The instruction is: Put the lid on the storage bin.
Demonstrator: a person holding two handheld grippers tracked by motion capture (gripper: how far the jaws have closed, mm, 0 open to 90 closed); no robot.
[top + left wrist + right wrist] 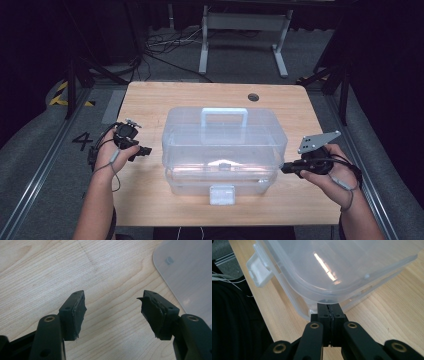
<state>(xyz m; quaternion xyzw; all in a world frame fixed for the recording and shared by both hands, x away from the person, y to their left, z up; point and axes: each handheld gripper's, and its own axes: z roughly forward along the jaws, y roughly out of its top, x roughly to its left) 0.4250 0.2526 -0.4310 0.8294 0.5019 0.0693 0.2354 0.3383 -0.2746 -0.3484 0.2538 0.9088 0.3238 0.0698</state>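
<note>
Two hand-held grippers are seen flanking a clear plastic storage box (224,150) set mid-table (150,100). The right gripper (329,308), its fingers pressed together with nothing between them, is tucked under the lid's rim at the box's right end. The left gripper (113,306) is held spread apart over bare wood just beside the box. Prying the lid up is judged the step in hand; an upward lift is called for next.

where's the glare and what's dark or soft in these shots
High view: box lit bright with a glare patch low on its front, floor around the table dark. Right gripper view: a glare streak on the box wall. Left gripper view: even light, box corner soft.
</note>
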